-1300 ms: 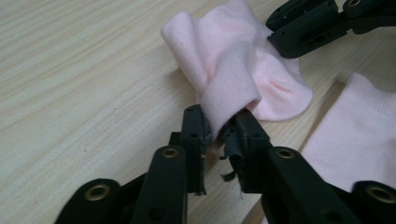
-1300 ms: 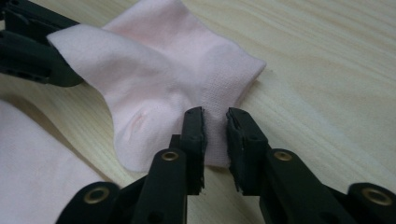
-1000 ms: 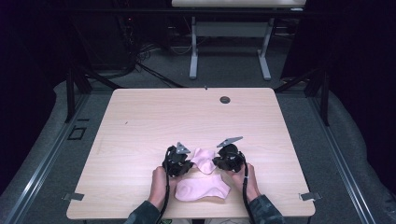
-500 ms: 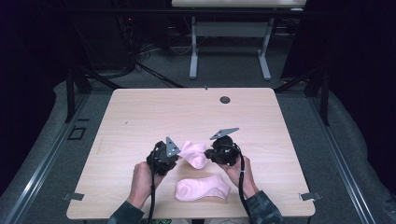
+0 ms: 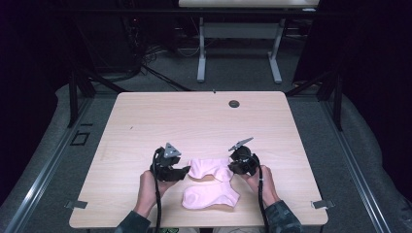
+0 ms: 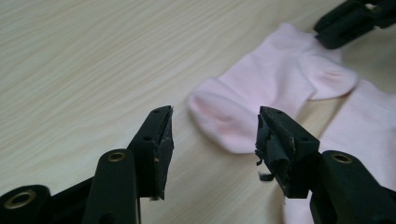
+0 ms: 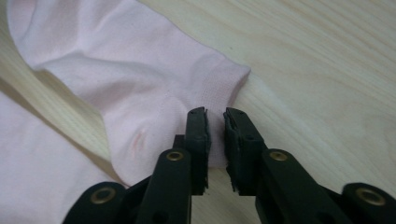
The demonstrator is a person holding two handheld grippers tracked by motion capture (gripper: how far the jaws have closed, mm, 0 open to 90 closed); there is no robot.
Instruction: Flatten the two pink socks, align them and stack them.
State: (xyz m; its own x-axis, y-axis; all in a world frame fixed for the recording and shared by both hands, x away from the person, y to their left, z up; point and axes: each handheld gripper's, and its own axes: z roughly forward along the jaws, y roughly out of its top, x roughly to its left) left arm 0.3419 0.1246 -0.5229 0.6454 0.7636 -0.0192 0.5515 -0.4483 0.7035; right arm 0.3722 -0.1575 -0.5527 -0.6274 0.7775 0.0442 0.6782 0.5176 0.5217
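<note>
Two pale pink socks lie near the table's front edge. The farther sock (image 5: 210, 168) (image 6: 275, 70) (image 7: 116, 60) is spread flat between my grippers; the nearer sock (image 5: 211, 197) (image 6: 369, 116) (image 7: 32, 154) lies just in front of it. My left gripper (image 5: 183, 171) (image 6: 215, 123) has just been opening and stands open, with the farther sock's toe a little beyond its tips and nothing between its pads. My right gripper (image 5: 232, 168) (image 7: 215, 114) has just been opening too. A narrow gap shows between its pads, right over that sock's cuff edge, without pinching it.
The wooden table (image 5: 194, 121) has a round cable grommet (image 5: 234, 103) near its far edge. Metal clamps sit at the front corners (image 5: 75, 204). Another desk's white legs (image 5: 201, 48) stand on the floor beyond.
The grippers drew apart and laid the farther sock out flat. The left gripper let go of the toe and backed off to the left; the right one loosened at the cuff.
</note>
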